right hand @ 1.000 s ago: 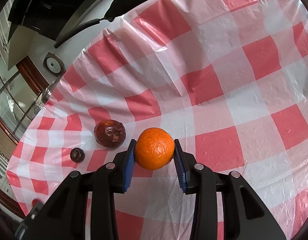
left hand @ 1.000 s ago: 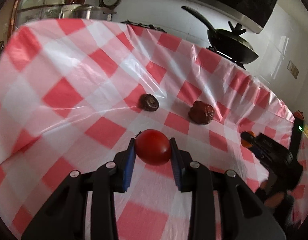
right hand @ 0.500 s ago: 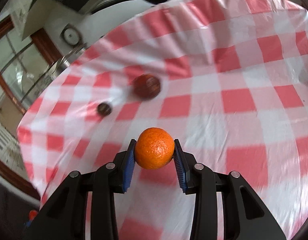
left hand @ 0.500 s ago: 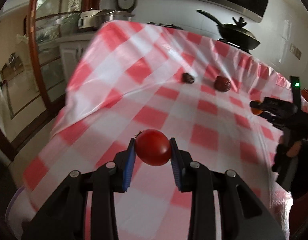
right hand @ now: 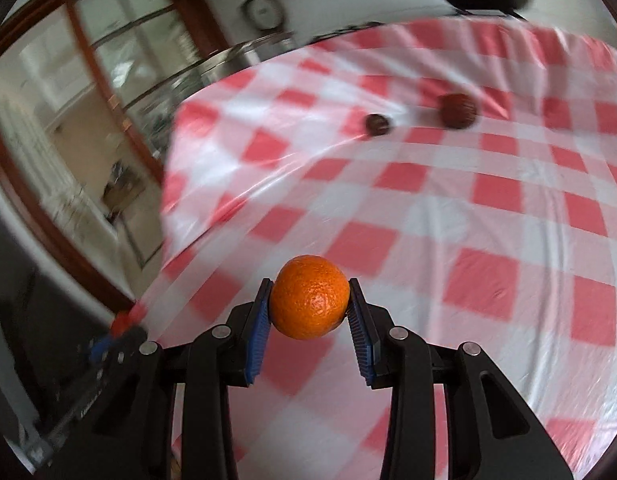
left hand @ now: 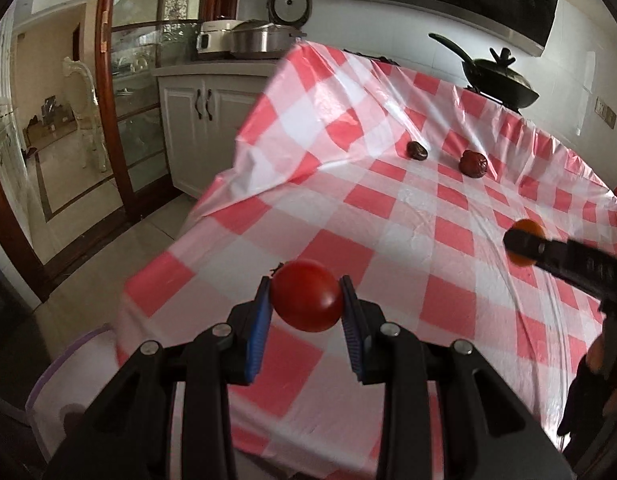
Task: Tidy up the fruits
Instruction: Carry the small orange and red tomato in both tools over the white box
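Observation:
My left gripper [left hand: 307, 312] is shut on a red tomato [left hand: 308, 295], held above the near left corner of the checked tablecloth [left hand: 408, 236]. My right gripper [right hand: 310, 312] is shut on an orange [right hand: 310, 297] over the cloth's near part; the left wrist view shows it at the right edge with the orange [left hand: 526, 227] peeking past its finger. A small dark fruit [left hand: 417, 150] and a larger wrinkled dark-red fruit [left hand: 473, 163] lie far back on the cloth, also blurred in the right wrist view as the small fruit [right hand: 377, 124] and the larger one [right hand: 457, 111].
A white container with a lilac rim [left hand: 74, 376] sits low at the left, beside the table's corner. A black wok [left hand: 496, 76] stands behind the table, with white cabinets [left hand: 196, 120] and pots [left hand: 260, 38] at the back left. A gloved hand [left hand: 596, 384] holds the right gripper.
Both grippers have drawn back from the two dark fruits toward the near left of the table, each still holding its fruit. The table's left edge, the floor and the white container have come into view.

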Demonstrator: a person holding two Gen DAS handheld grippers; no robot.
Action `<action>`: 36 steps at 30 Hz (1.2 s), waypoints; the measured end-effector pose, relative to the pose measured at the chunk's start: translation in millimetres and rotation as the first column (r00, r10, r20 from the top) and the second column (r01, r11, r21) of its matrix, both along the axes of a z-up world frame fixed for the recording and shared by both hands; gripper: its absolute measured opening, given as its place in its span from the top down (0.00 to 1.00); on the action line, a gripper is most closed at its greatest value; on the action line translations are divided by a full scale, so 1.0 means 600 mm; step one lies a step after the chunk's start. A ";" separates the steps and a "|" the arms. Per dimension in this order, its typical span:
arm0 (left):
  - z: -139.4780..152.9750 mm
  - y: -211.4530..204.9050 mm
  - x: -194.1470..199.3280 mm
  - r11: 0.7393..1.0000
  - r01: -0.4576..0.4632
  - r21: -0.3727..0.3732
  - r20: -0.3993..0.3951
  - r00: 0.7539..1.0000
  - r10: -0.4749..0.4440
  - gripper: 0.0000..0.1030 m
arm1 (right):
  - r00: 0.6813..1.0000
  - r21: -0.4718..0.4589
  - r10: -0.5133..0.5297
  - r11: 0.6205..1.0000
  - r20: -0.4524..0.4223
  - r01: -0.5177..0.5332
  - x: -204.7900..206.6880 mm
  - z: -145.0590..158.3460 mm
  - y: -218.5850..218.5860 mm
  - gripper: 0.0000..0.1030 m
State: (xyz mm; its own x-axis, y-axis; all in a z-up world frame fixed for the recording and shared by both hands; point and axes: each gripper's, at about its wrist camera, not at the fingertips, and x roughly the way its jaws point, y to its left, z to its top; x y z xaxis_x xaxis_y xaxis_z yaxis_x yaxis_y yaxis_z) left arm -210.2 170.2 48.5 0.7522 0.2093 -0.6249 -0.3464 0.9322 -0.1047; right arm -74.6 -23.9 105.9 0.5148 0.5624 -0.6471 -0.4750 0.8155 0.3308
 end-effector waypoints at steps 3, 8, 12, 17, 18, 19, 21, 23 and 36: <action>0.003 0.016 -0.027 1.000 -0.019 -0.001 0.013 1.000 0.019 0.67 | 0.998 -0.028 0.064 0.998 0.030 -0.063 -0.044 0.008 0.032 0.64; 0.000 0.055 -0.078 0.998 -0.069 -0.008 0.018 0.997 0.069 0.67 | 0.986 -0.073 0.161 0.985 0.054 -0.157 -0.101 0.011 0.081 0.64; -0.015 0.092 -0.112 0.993 -0.116 -0.021 0.003 0.993 0.116 0.67 | 0.966 -0.111 0.252 0.963 0.065 -0.244 -0.145 0.003 0.121 0.64; -0.038 0.134 -0.146 0.983 -0.181 -0.040 -0.025 0.983 0.180 0.67 | 0.921 -0.157 0.383 0.916 0.072 -0.369 -0.205 -0.015 0.177 0.64; -0.041 0.140 -0.151 0.981 -0.190 -0.042 -0.028 0.982 0.189 0.67 | 0.912 -0.165 0.405 0.906 0.071 -0.389 -0.216 -0.018 0.185 0.64; -0.048 0.151 -0.161 0.977 -0.206 -0.046 -0.033 0.978 0.205 0.67 | 0.900 -0.173 0.431 0.893 0.068 -0.415 -0.228 -0.022 0.195 0.64; -0.056 0.165 -0.175 0.972 -0.228 -0.051 -0.040 0.973 0.226 0.67 | 0.878 -0.185 0.474 0.871 0.067 -0.456 -0.249 -0.029 0.209 0.64; -0.065 0.177 -0.187 0.967 -0.249 -0.059 -0.048 0.968 0.247 0.67 | 0.862 -0.197 0.503 0.853 0.062 -0.484 -0.263 -0.036 0.220 0.64; -0.164 0.243 -0.242 0.932 -0.351 -0.088 -0.173 0.927 0.332 0.67 | 0.646 -0.360 0.763 0.595 -0.027 -0.718 -0.409 -0.122 0.313 0.64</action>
